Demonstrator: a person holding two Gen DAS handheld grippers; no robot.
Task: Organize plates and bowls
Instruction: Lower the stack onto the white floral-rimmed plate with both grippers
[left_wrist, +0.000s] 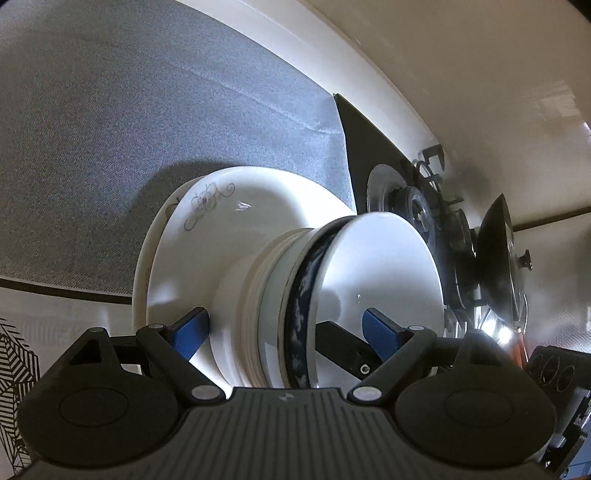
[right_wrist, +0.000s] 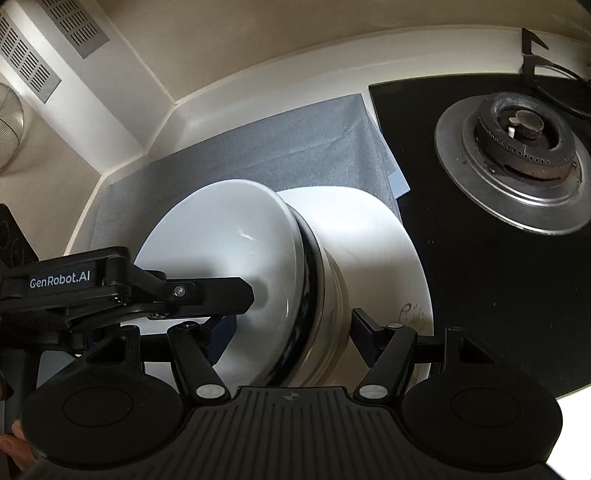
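A stack of bowls (left_wrist: 295, 295) rests on stacked white plates (left_wrist: 221, 221) on a grey cloth. The top bowl (left_wrist: 384, 266) is white inside with a dark blue patterned band outside. My left gripper (left_wrist: 284, 328) is wide open around the bowl stack, one finger (left_wrist: 190, 332) outside the lower bowls and one finger (left_wrist: 380, 332) inside the top bowl. In the right wrist view my right gripper (right_wrist: 291, 332) straddles the same stack (right_wrist: 325, 295), jaws apart, one finger (right_wrist: 218, 336) inside the top bowl (right_wrist: 221, 240) and one finger (right_wrist: 369, 332) outside by the plate (right_wrist: 388, 236).
The grey cloth (right_wrist: 258, 147) covers the white counter. A black gas hob with a burner (right_wrist: 517, 147) lies next to the plates. A dark pan lid (left_wrist: 498, 251) stands beyond the burner. A range hood vent (right_wrist: 29, 55) is on the wall.
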